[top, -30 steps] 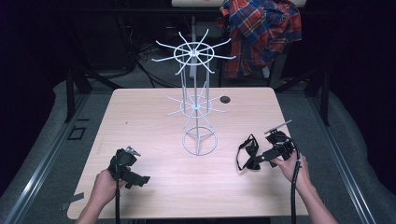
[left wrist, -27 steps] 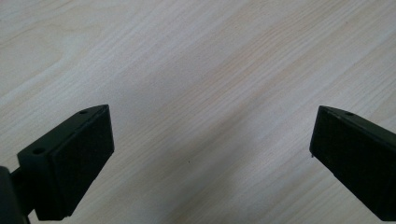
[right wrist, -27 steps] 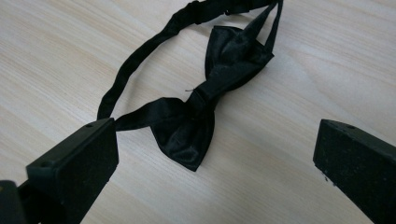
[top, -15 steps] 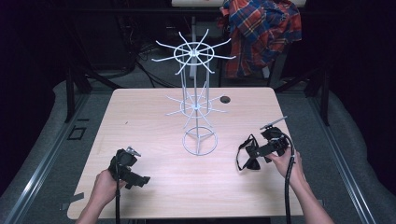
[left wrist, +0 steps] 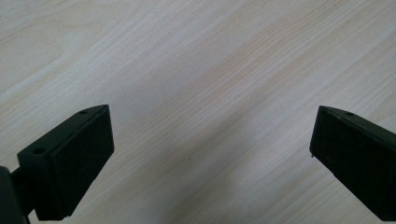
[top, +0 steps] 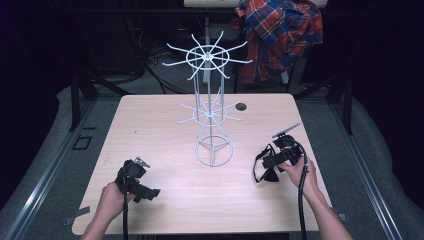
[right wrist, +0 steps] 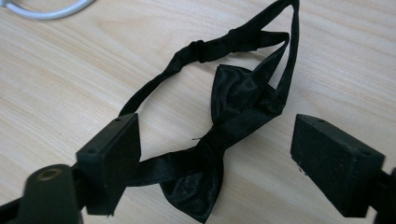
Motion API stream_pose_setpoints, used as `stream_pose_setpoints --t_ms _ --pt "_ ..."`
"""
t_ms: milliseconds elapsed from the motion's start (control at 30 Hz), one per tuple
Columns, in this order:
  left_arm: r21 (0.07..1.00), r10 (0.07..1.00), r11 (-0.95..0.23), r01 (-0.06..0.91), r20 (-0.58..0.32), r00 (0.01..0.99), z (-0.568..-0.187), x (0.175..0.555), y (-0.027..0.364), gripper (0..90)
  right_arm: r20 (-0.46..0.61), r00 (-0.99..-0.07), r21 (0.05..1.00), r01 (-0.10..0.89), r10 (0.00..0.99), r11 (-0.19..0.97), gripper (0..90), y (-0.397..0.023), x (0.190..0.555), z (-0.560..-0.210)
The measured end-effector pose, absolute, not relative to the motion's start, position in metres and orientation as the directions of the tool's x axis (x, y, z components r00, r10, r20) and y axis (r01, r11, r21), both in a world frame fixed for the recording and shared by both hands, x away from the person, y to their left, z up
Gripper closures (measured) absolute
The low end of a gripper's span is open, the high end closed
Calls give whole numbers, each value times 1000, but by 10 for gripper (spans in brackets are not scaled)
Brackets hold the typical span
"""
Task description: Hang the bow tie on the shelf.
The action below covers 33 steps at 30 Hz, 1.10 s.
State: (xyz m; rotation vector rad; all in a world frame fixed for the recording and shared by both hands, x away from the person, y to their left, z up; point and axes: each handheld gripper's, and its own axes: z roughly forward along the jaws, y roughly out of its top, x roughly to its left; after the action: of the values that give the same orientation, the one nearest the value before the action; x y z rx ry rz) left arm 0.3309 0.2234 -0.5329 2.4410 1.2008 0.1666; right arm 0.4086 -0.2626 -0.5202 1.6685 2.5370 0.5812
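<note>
Black bow tie (right wrist: pixel 219 154) on table (top: pixel 160 125), no writing visible, right gripper (right wrist: pixel 215 154) fingers closing around it, not yet pinching, left gripper (left wrist: pixel 210 154) fingers wide, empty

On the pale wooden table (top: pixel 165 125) I see the white wire display stand (top: pixel 211 120) standing near the middle. Right of its ring base lies the black fabric bow tie (top: pixel 265 167), with my right gripper (top: pixel 267 162) just over it, the tie between its jaws. My left gripper (top: pixel 145 192) sits well apart at the near left. Behind the table hangs a plaid shirt (top: pixel 280 35).
</note>
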Motion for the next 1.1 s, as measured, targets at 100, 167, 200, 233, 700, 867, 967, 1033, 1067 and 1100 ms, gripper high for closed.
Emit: stream_pose_setpoints --t_ms 100,167,200,233,700,867,967,1033,1067,1100 --pt "413 780 -543 731 -74 622 -533 331 223 0 155 -408 328 880 900 343 246 -263 409 -522" --pt "413 780 -543 731 -75 622 -533 331 224 0 156 -400 320 885 903 337 314 -261 409 -525" --pt "413 779 -543 731 -75 622 -533 331 224 0 153 -402 310 887 903 342 333 -261 409 -526" --pt "414 779 -543 731 -76 622 -533 331 224 0 143 -397 304 889 906 342 348 -260 409 -527" --pt "415 778 -543 729 -76 623 -533 331 224 0 46 -385 298 886 922 355 580 -253 409 -541" --pt "412 778 -545 730 -77 624 -533 331 224 0 18 -418 273 876 908 398 703 -252 409 -541" --pt "411 778 -545 731 -78 624 -533 331 224 0 -11 -425 274 869 905 411 747 -250 408 -541" --pt "409 777 -546 731 -78 625 -533 331 223 0 -32 -436 282 860 900 426 757 -249 408 -540" --pt "410 777 -546 731 -78 624 -533 331 223 0 -39 -439 279 858 898 432 758 -249 408 -539" --pt "410 777 -546 731 -78 624 -533 331 224 0 -43 -438 286 856 898 431 758 -249 407 -538"
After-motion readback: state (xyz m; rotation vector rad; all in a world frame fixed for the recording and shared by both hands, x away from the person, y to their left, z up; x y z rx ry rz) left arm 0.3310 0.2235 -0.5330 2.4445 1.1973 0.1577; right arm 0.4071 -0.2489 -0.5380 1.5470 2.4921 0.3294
